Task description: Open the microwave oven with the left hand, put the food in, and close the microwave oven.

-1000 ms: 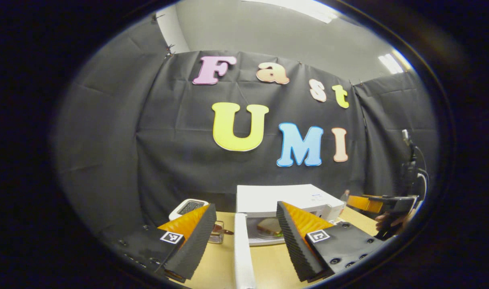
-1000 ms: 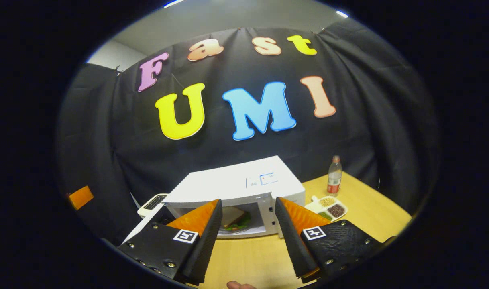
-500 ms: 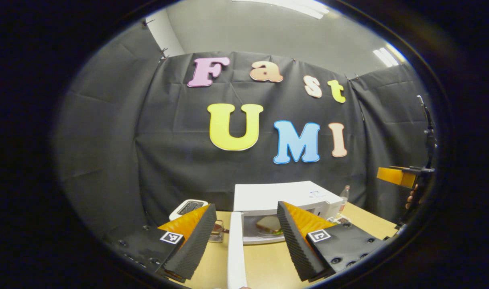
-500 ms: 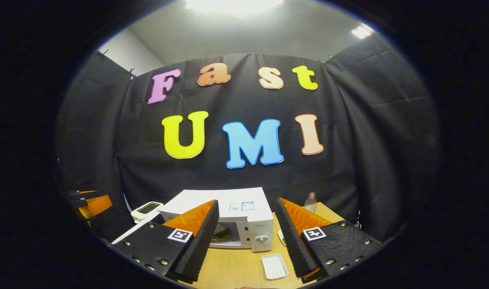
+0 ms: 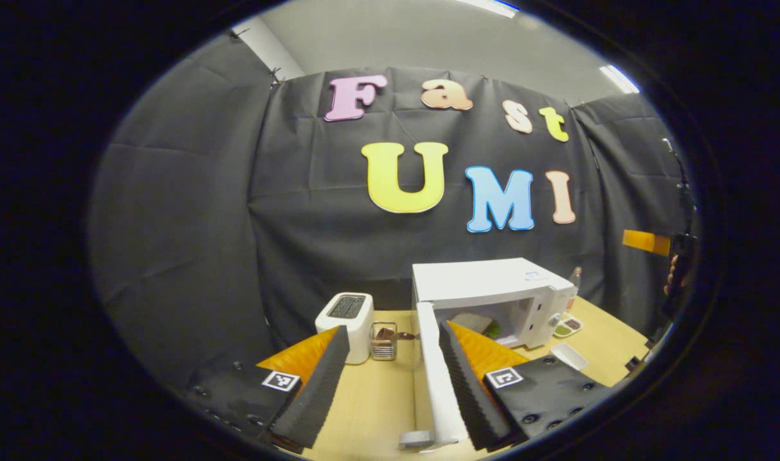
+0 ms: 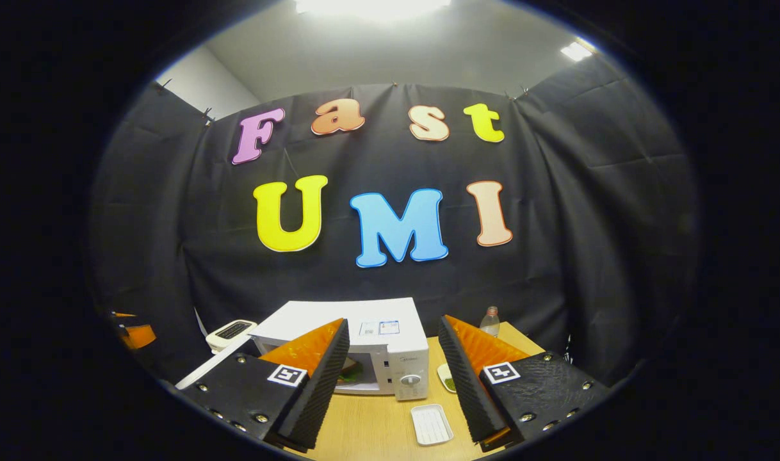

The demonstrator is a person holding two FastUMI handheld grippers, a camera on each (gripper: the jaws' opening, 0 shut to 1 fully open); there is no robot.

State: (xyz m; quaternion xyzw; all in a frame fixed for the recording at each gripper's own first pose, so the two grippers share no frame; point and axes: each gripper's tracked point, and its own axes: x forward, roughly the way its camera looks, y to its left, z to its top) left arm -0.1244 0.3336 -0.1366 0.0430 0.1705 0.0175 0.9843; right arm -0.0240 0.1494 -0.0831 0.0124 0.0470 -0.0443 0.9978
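- A white box-shaped microwave oven [image 5: 489,285] stands on a pale wooden table [image 5: 371,403], with a sandwich [image 5: 473,322] already inside.
- Its white door [image 5: 436,378] hangs open, edge-on, its long axis running from the oven toward the left gripper [image 5: 390,378].
- The left gripper's fingers are spread wide and hold nothing; the door lies between them at about one o'clock, hard against the right-hand finger, whether touching I cannot tell.
- The right gripper [image 6: 393,378] is equally wide open and empty, held well back, with the oven at eleven o'clock.
- Judgement: the left gripper is nearer and must swing the door shut.
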